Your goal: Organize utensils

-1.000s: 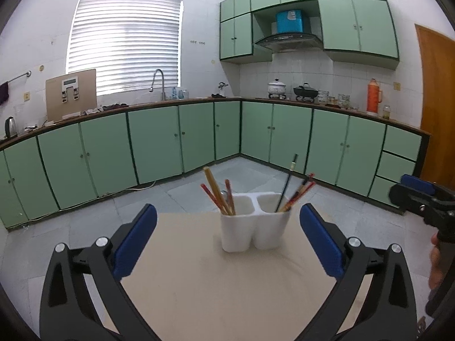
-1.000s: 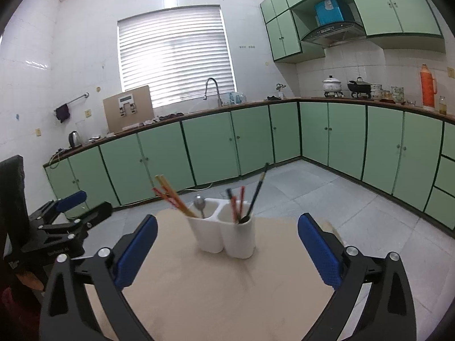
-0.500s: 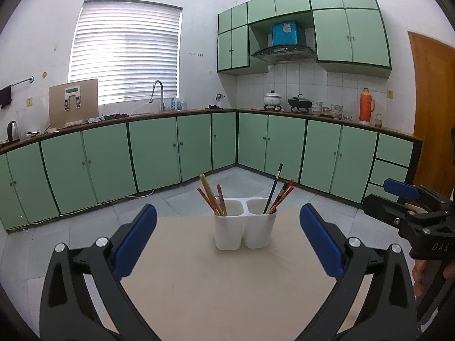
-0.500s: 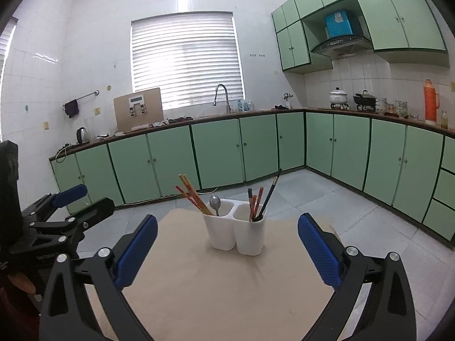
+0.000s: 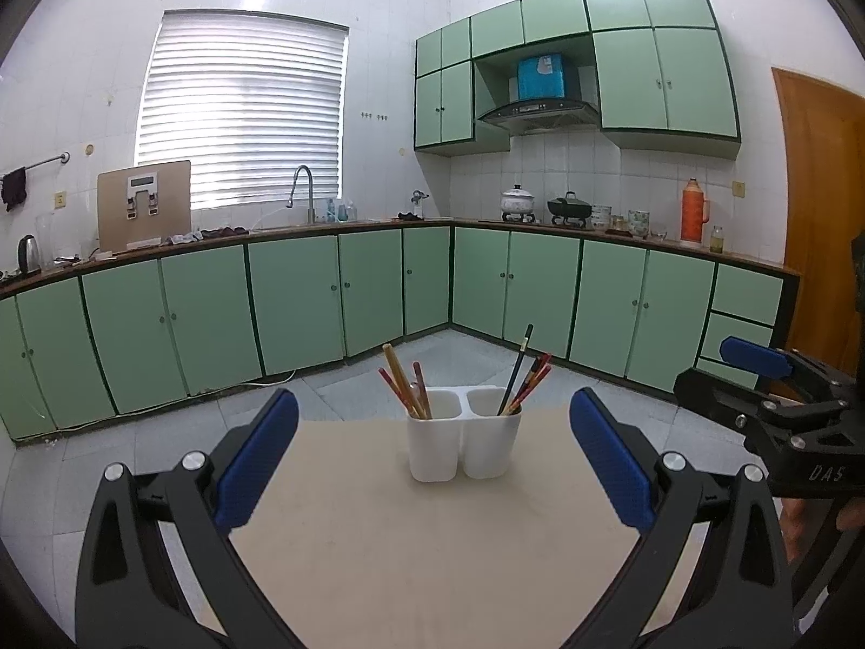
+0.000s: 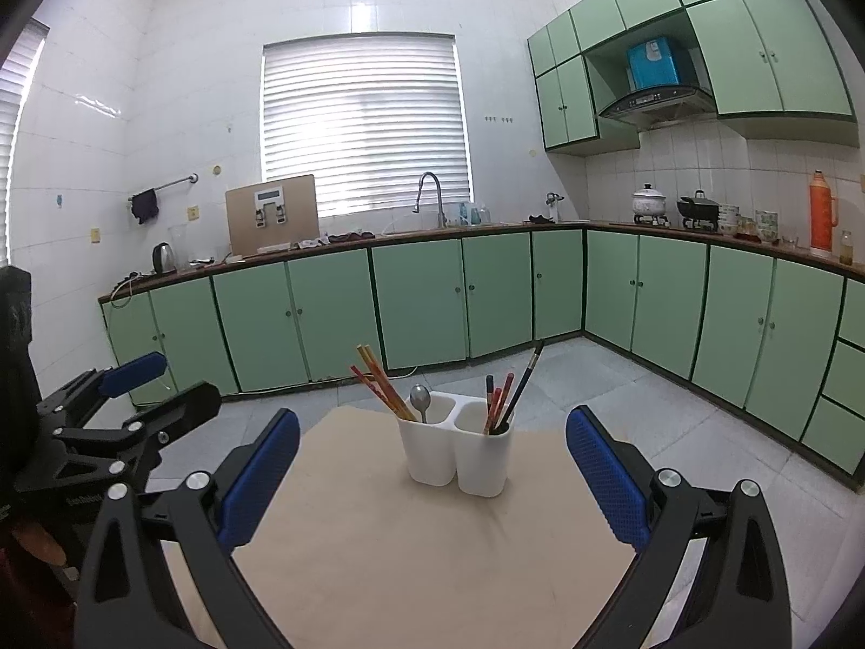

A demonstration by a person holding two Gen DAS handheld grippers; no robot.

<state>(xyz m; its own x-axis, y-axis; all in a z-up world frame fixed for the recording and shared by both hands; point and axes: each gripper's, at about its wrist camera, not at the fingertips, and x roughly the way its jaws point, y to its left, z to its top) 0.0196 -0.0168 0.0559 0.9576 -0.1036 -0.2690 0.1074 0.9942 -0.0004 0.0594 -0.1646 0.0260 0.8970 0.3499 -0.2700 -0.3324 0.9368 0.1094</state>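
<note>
A white two-cup utensil holder [image 5: 464, 441] [image 6: 457, 451] stands upright near the far edge of a beige table [image 5: 432, 551] [image 6: 421, 557]. Its left cup holds tan and red chopsticks [image 5: 403, 386] [image 6: 378, 381] and a metal spoon [image 6: 420, 397]. Its right cup holds dark and red chopsticks [image 5: 524, 373] [image 6: 508, 392]. My left gripper [image 5: 432, 459] is open and empty, well short of the holder. My right gripper [image 6: 432, 459] is open and empty, also short of it. Each gripper shows at the edge of the other's view: the right one [image 5: 767, 378], the left one [image 6: 124, 384].
Green cabinets [image 5: 324, 297] run under a counter along the far walls, with a sink tap [image 5: 303, 189], pots [image 5: 519, 200] and an orange flask [image 5: 694, 211]. A wooden door [image 5: 822, 216] is at the right. Grey tiled floor [image 6: 621, 378] surrounds the table.
Both grippers have pulled back and up from the holder, which now looks smaller and farther away. Both stay open and empty. The holder and utensils have not moved.
</note>
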